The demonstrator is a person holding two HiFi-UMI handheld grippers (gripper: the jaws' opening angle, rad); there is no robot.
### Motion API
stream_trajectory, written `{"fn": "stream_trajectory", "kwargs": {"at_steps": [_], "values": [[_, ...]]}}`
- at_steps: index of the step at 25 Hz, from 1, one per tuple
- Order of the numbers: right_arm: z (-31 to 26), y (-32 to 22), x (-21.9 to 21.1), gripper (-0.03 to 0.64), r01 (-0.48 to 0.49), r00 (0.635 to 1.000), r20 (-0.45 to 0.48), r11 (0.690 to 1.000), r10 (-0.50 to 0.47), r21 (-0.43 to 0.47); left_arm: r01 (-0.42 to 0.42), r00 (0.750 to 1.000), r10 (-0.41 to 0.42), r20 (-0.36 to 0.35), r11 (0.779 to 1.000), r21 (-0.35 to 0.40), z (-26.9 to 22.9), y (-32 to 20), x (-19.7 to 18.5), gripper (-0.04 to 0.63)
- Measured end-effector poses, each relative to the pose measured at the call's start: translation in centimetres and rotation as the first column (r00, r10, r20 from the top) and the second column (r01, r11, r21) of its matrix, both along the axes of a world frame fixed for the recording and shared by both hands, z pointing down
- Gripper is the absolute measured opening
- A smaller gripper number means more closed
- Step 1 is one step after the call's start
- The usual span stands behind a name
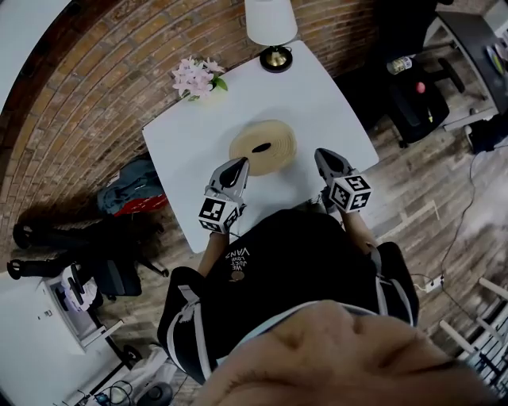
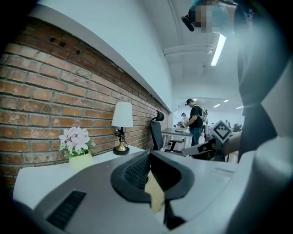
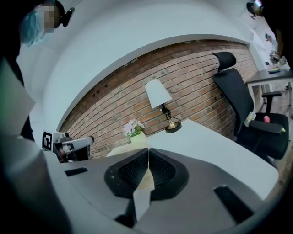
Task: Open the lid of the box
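- Box (image 1: 263, 147): round, tan and woven. It sits on the white surface (image 1: 333, 119) around the middle, towards your near edge. The lid is still on, with a dark slot at its centre.
- Your left tongs (image 1: 237, 165): closed with nothing between them (image 2: 149, 157). They are raised at the box's near-left side, just beside its rim. You cannot tell from any view whether they touch it.
- Your right tongs (image 1: 321, 155): closed and empty (image 3: 149, 153). They are near the box's right side, with a strip of bare surface between them and the box.
- Lamp (image 1: 271, 24): white shade on a brass foot, at the far edge of the surface, well apart from the box.
- Pink flowers (image 1: 197, 78): in a pale pot at the far-left corner of the surface.
- Black office chair (image 1: 417, 95): on the floor, far right of the surface.
- Grey and red bag (image 1: 131, 190): on the floor to the left of the surface.
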State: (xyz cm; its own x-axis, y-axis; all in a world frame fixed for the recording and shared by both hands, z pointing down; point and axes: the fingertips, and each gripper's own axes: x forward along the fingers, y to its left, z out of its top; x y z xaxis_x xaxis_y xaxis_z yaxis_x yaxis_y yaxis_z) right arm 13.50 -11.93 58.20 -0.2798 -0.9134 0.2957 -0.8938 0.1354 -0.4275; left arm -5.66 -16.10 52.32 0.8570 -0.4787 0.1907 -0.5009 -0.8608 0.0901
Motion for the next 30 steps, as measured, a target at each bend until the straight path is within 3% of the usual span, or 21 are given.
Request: {"fn": "stream_trajectory", "kwargs": {"at_steps": [14,17,21,26,30], "values": [[3.1,-3.6,0.1,0.011,0.272,0.958,-0.076,0.961,-0.276,-0.055,0.049,0.993,-0.050,0.103,0.999,0.012,2.4,-0.6,3.7,0.011],[4.4,-3.9,-0.7,0.169,0.330,0.934,-0.107,0.939,-0.340,-0.098,0.022,0.990,-0.022,0.141,1.000,0.002,3.2,-0.4,4.1,0.011],[5.6,-4.0,-1.8,0.193,0.415,0.889,-0.145,0.899,-0.434,-0.141,-0.024,0.981,0.025,0.194,1.000,-0.010,4.0,-0.2,4.7,0.017],[7.4,-3.6,-2.9,0.224,0.514,0.814,-0.190,0.834,-0.548,-0.204,-0.108,0.955,0.117,0.272,0.993,-0.049,5.3,0.0,5.9,0.153],[8.4,-3.6,-3.6,0.252,0.564,0.782,-0.170,0.797,-0.600,-0.219,-0.170,0.926,0.188,0.328,0.982,-0.084,6.4,0.2,6.8,0.263]]}}
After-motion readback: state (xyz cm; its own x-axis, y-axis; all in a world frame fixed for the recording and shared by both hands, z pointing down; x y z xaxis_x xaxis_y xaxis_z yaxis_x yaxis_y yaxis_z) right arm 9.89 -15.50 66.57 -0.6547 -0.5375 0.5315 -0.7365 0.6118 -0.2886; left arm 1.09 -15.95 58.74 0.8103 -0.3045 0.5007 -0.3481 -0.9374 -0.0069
